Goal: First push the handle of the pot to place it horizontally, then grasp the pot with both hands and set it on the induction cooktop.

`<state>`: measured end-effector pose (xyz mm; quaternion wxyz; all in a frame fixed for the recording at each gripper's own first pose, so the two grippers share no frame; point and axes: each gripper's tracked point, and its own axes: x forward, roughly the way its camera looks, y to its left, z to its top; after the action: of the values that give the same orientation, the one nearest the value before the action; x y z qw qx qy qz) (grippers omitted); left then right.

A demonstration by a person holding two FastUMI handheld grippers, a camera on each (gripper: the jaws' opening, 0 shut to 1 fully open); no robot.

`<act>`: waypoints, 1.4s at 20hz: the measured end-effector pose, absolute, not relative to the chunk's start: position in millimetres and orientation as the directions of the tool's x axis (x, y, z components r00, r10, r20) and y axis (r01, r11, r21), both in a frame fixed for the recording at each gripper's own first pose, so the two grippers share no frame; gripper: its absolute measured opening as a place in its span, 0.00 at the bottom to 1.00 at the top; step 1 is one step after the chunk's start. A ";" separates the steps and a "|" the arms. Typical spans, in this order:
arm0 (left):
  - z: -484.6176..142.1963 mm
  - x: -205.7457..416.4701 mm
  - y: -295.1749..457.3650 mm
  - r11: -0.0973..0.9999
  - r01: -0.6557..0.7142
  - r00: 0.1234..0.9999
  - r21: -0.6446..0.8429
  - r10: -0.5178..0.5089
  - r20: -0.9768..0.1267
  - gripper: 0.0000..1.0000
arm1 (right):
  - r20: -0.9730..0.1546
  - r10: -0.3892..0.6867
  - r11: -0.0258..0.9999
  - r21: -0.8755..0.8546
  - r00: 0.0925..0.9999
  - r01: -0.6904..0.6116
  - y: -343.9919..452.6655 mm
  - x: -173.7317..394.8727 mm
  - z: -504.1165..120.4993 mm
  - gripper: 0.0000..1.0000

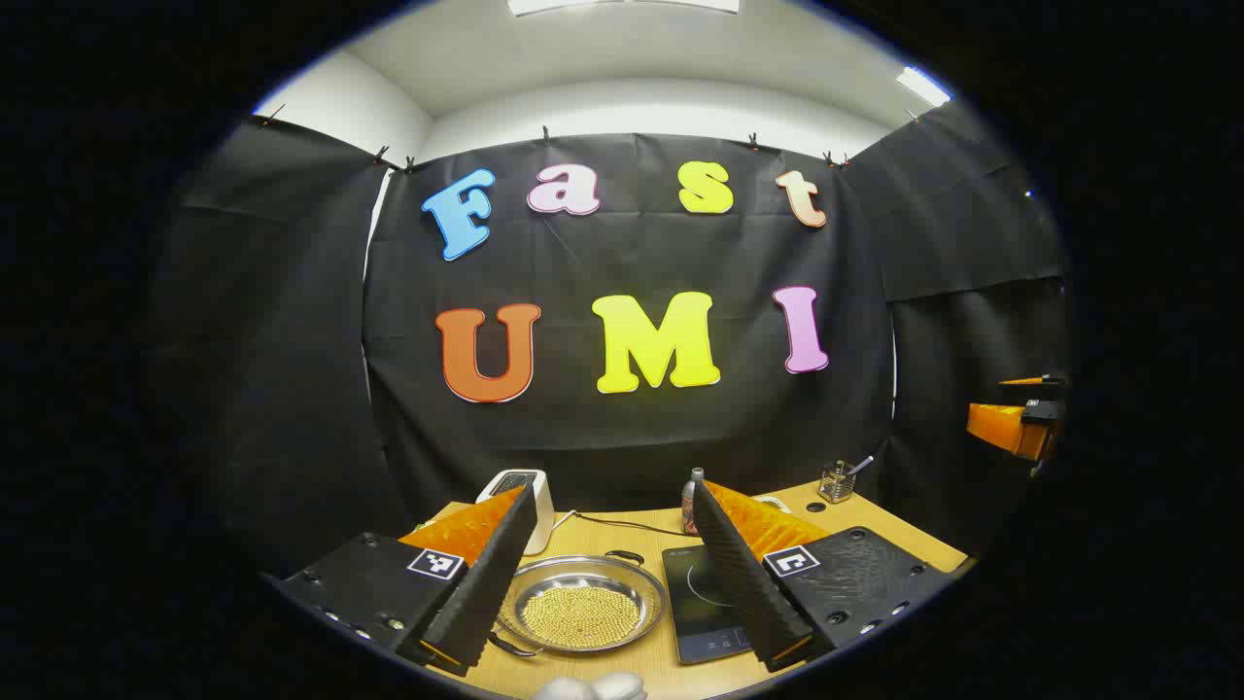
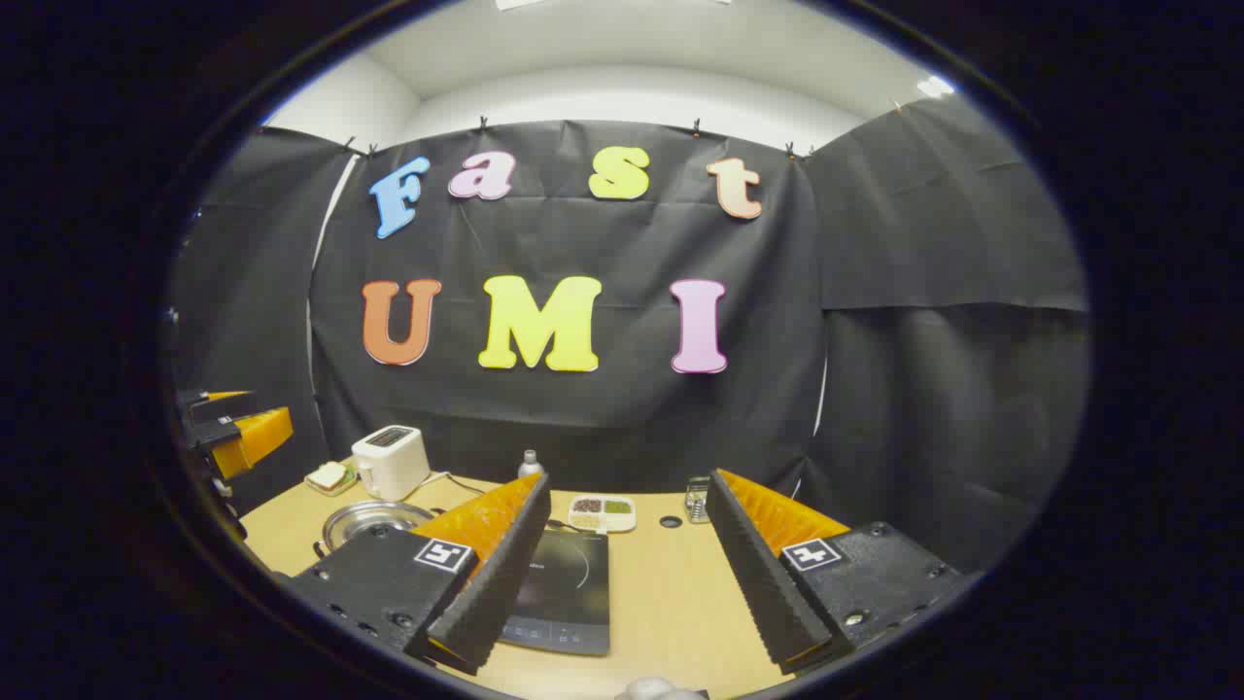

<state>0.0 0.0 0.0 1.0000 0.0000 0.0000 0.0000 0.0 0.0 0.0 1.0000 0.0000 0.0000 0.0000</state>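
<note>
Step in hand, judged: nudge a pot handle [image 1: 624,556] sideways with one fingertip, low and slow, so the contents stay put.

Left gripper [image 1: 607,574]: fingers spread, holding nothing, raised above the worktop [image 2: 671,593].
Right gripper [image 2: 622,574]: fingers spread, holding nothing.
Pot [image 1: 581,611]: one, shallow, steel, filled with small yellow grains, just left of the induction cooktop [image 1: 702,603].
Induction cooktop: one.
Toaster [image 2: 391,463]: one.
Bottle [image 1: 691,501]: one.

One pot [image 1: 581,612], one induction cooktop [image 1: 702,603], one toaster [image 2: 391,463], one bottle [image 2: 529,464].
</note>
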 end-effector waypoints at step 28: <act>-59.5 11.8 21.9 0.996 0.004 0.989 -0.093 -0.017 -0.147 0.02 | -0.036 -0.039 0.998 -0.055 0.999 0.037 -8.2 -10.1 -3.0 1.00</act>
<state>11.8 21.9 -59.5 0.9962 -0.0461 0.0740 -0.0052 -10.1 -8.2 -3.0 0.9993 -0.0274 0.0186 -0.0191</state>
